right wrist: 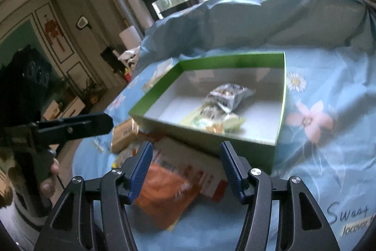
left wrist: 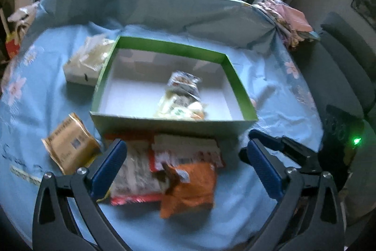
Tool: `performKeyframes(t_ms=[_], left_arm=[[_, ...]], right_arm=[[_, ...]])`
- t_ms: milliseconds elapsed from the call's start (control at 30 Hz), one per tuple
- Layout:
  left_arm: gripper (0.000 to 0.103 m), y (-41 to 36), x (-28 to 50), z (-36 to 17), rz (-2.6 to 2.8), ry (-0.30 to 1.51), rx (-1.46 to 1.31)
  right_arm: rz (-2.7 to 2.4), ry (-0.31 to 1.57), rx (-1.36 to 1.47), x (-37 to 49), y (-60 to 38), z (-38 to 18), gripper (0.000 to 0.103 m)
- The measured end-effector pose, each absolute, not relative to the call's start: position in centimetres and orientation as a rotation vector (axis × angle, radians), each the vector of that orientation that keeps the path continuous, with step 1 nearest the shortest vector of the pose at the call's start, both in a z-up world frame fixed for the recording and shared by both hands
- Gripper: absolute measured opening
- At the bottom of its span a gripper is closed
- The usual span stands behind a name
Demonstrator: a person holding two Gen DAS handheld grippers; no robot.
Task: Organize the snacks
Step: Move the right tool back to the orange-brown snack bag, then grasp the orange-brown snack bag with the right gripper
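A green box (left wrist: 174, 46) with a white inside stands on the blue flowered cloth, with a few snack packets (left wrist: 181, 95) in it. In front of the box lie an orange packet (left wrist: 190, 189), a red and white packet (left wrist: 188, 149), a pale packet (left wrist: 134, 175) and, to the left, a tan packet (left wrist: 70, 145). My left gripper (left wrist: 185, 157) is wide open above this pile, touching nothing. My right gripper (right wrist: 186, 164) hangs open over the orange packet (right wrist: 162, 197) and the red and white packet (right wrist: 197, 171), its pads apart from them. The box (right wrist: 230, 58) lies just beyond it.
A pale tissue pack (left wrist: 87, 60) sits left of the box. Behind the box the cloth rises over a high back. Folded fabrics (left wrist: 291, 22) lie at the back right, and a dark seat (left wrist: 340, 67) stands to the right. In the right wrist view a hand (right wrist: 51, 175) holds the left gripper (right wrist: 103, 125).
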State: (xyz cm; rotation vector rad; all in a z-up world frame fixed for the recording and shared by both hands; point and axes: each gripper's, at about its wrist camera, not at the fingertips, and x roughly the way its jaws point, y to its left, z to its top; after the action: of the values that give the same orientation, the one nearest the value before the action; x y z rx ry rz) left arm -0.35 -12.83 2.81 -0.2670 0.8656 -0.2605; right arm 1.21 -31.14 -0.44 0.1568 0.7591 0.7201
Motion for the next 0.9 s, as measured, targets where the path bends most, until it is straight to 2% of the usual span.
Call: performKeyframes(t_ms=[267, 900], left_arm=[[0.102, -12.6, -2.5, 0.6, -0.248, 0.951, -0.291], [0.102, -13.5, -5.5, -0.7, -0.24, 0.906, -0.157]], right_arm=[[0.72, 0.799, 0.18, -0.6, -32.4, -2.5, 0.06], [0.798, 0.875, 0.07, -3.4, -29.8, -5.1, 0.06]])
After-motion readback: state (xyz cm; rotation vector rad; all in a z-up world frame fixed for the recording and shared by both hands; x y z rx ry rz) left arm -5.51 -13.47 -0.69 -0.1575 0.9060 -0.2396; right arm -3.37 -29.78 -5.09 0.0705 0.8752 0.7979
